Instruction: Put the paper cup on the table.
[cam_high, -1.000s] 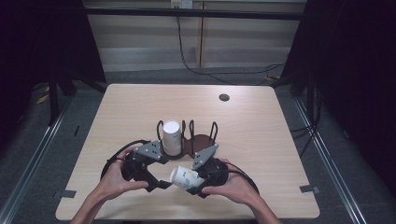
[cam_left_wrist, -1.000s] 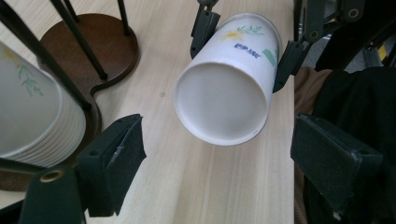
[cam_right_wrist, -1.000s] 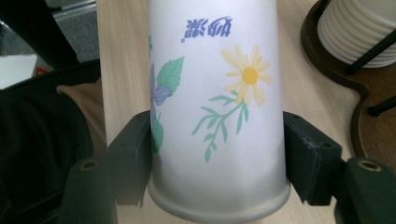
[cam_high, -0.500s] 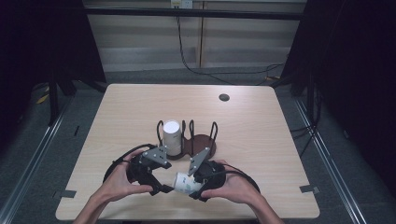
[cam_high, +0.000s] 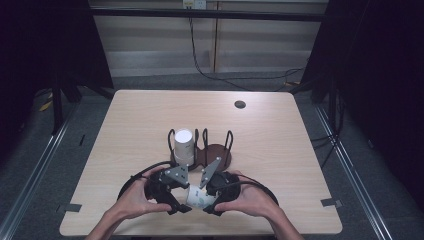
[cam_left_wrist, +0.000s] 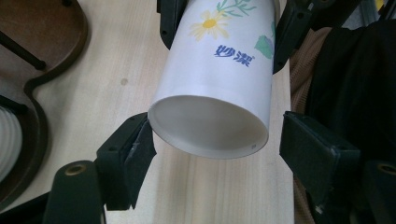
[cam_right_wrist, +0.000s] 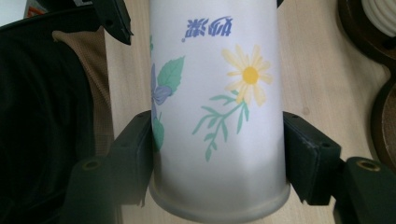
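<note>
While the flowered paper cup was clamped sideways above the table's near edge by the right gripper, the left gripper's jaws, just closing, were set around its open rim, one pad touching.

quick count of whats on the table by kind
paper cups: 2, one standing in the rack, one held between the grippers
wooden rack: 1
small dark disc: 1
total: 4
</note>
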